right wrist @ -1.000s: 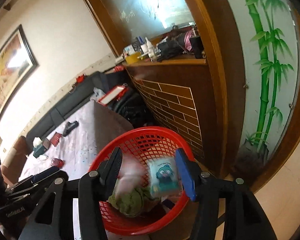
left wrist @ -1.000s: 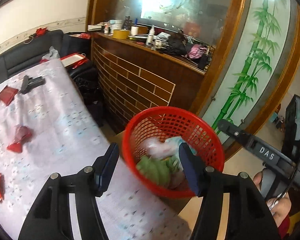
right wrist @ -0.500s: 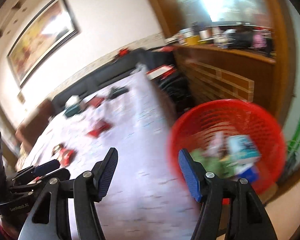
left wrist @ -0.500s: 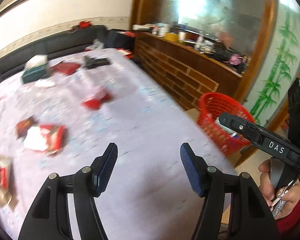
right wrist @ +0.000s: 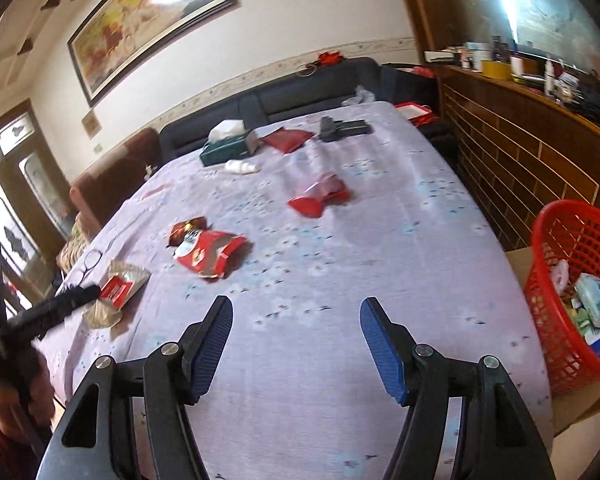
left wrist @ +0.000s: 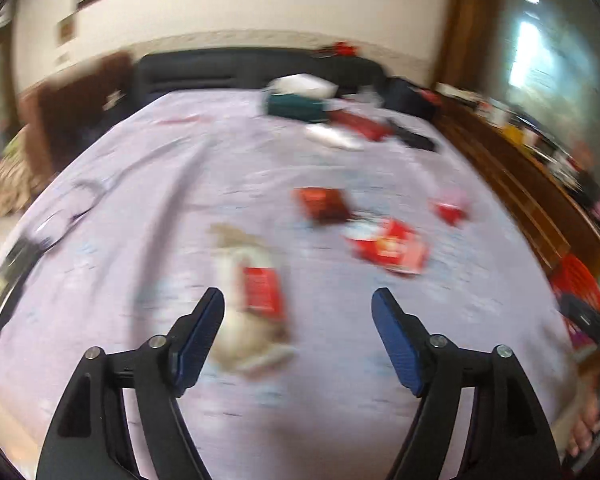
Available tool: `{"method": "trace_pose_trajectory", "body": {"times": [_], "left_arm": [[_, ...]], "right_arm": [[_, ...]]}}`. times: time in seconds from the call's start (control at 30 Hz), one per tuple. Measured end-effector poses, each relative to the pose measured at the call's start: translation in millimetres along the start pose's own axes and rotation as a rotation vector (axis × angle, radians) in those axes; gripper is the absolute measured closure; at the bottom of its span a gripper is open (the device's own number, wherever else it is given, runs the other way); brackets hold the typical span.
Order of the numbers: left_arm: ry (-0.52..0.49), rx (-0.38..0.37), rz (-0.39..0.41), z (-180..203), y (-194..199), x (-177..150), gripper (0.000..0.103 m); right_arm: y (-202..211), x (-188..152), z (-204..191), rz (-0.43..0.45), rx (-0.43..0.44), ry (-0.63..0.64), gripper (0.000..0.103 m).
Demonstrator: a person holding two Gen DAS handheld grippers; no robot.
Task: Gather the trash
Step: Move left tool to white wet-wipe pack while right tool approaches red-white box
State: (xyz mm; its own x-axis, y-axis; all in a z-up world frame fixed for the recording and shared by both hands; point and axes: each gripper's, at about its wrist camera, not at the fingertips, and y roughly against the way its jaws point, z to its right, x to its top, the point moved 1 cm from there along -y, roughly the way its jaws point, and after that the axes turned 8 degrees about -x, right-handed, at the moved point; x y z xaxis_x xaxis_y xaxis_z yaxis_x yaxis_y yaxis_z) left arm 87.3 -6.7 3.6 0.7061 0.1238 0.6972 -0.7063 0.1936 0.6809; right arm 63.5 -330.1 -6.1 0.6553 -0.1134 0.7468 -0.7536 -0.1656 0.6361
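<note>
My left gripper (left wrist: 296, 300) hovers over the lilac tablecloth (left wrist: 172, 200), its jaws opening and the pads touching nothing. A beige wrapper with a red label (left wrist: 256, 292) lies on the cloth just beyond its left finger, blurred. Farther off lie a red snack bag (left wrist: 392, 246), a dark red wrapper (left wrist: 324, 204) and a small red wrapper (left wrist: 450, 210). My right gripper (right wrist: 297, 308) is also opening, with only bare cloth between its fingers. The red basket (right wrist: 572, 280) with trash inside stands at the table's right end. The right view shows the snack bag (right wrist: 208, 250), red wrapper (right wrist: 320, 196) and beige wrapper (right wrist: 118, 290).
At the table's far end are a teal tissue box (right wrist: 226, 146), a white bottle (right wrist: 240, 167), a dark red packet (right wrist: 288, 139) and a black object (right wrist: 344, 128). Glasses (right wrist: 90, 260) lie at the left edge. A wooden counter (right wrist: 520, 140) runs along the right.
Both grippers have swung left from above the red basket to over the table. Their jaws stand wider apart than before. The basket now sits at the right edge of both views.
</note>
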Motion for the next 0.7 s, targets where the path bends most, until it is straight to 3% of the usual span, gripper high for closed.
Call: {"method": "trace_pose_trajectory", "body": {"times": [0.13,0.27,0.4,0.5,0.6,0.7], "left_arm": [[0.065,0.031,-0.066,-34,-24,2,0.027],[0.063,0.042,-0.144,-40,-57,0,0.027],[0.066,0.045,-0.157,-40,-75,-3,0.028],[0.049,0.062,-0.134,-37,-75,-3,0.042],[0.055,0.064,-0.108,-40,-73,-2,0.063],[0.066,0.056,-0.1,-42,-72,-1,0.063]], "right_arm": [[-2,0,-13,-0.01,0.007,0.037,0.032],[-1,0,-21,-0.01,0.013,0.058,0.031],[-2,3,-24,-0.019,0.024,0.071,0.031],[-6,11,-28,-0.035,0.043,0.088,0.03],[-15,22,-41,-0.055,0.081,0.127,0.026],[-38,39,-60,-0.084,0.13,0.174,0.023]]}}
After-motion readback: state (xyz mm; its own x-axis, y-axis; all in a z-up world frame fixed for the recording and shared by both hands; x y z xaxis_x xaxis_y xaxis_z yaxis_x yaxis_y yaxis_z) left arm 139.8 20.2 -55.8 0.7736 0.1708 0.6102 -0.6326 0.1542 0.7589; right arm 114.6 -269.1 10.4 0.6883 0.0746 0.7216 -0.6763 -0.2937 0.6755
